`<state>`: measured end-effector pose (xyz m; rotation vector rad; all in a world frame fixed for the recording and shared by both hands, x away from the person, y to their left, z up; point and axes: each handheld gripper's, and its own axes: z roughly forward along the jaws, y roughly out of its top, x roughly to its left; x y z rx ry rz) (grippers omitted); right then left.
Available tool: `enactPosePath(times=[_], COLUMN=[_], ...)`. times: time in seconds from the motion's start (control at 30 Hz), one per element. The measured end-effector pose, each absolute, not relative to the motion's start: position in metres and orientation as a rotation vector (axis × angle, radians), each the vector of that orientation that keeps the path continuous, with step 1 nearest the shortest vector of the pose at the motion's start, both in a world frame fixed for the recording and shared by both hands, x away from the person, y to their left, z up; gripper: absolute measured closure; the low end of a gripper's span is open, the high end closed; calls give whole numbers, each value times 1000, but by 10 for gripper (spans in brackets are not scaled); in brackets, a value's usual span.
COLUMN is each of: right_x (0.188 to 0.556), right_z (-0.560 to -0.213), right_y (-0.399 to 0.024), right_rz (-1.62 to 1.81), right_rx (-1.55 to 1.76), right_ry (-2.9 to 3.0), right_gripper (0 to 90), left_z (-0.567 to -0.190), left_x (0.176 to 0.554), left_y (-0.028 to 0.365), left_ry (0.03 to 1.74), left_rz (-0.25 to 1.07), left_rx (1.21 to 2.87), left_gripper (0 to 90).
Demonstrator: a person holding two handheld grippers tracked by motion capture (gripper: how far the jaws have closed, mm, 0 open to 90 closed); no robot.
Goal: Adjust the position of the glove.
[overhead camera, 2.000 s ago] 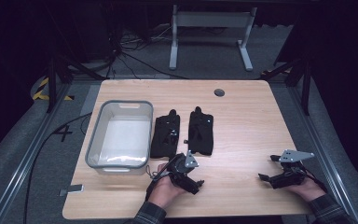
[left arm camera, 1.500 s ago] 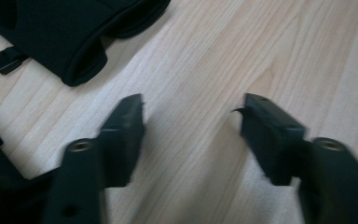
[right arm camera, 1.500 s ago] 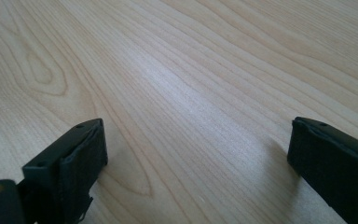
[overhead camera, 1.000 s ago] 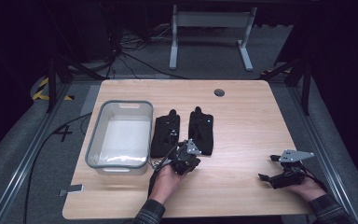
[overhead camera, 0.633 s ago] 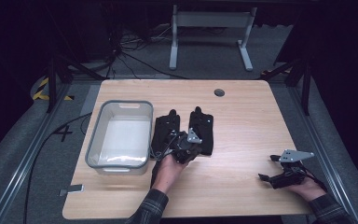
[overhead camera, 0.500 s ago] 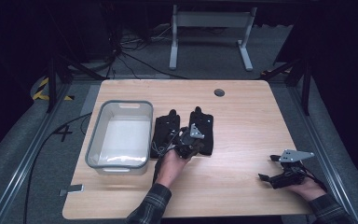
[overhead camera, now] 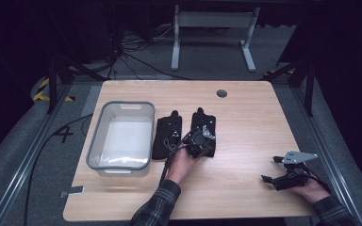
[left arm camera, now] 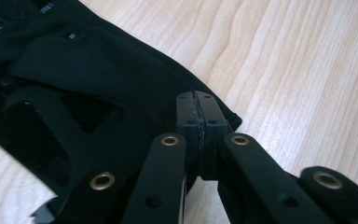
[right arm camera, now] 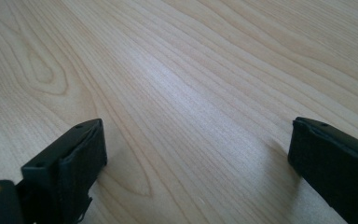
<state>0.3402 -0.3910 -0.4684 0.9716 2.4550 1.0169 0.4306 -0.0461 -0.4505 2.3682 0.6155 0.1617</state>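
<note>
Black fabric makes up the two gloves lying side by side near the middle of the wooden table point(overhead camera: 245, 117), fingers pointing away from the person. The right glove point(overhead camera: 206, 123) is matte and dark, with a strap-like tab at its far end; in the left gripper view its cloth point(left arm camera: 98, 84) shows stitched panels, a cut-out opening and a few small pale marks near the top edge, and its hem ends in a corner on the bare wood. The left glove point(overhead camera: 167, 134) lies just beside it, between it and the tub.

Over the near end of the right glove sits the left gripper point(overhead camera: 199, 140), held by the person's left hand point(overhead camera: 181, 165), whose plaid sleeve comes in from the bottom edge. In its own view the left gripper point(left arm camera: 197, 116) has its two pads pressed flat together at the glove's edge; whether any cloth is caught between them cannot be told.

A grey plastic tub point(overhead camera: 96, 146) with a pale inside stands just left of the gloves.

Well apart, near the table's right front corner, the right gripper point(overhead camera: 275, 173) rests low in the person's right hand point(overhead camera: 311, 188). Its own view shows the jaws spread wide over bare wood grain, holding nothing.
</note>
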Motion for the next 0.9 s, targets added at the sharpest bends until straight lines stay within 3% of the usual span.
enactPosePath(times=[0.9], right_x=[340], right_z=[-468], right_y=[-391], right_rz=[1017], right_rx=[970], right_ry=[2456], right_gripper=[48], left_z=[-453], left_x=[394], left_y=[-94], left_ry=[400], left_rz=[8], left_rx=[2400], left_gripper=[900])
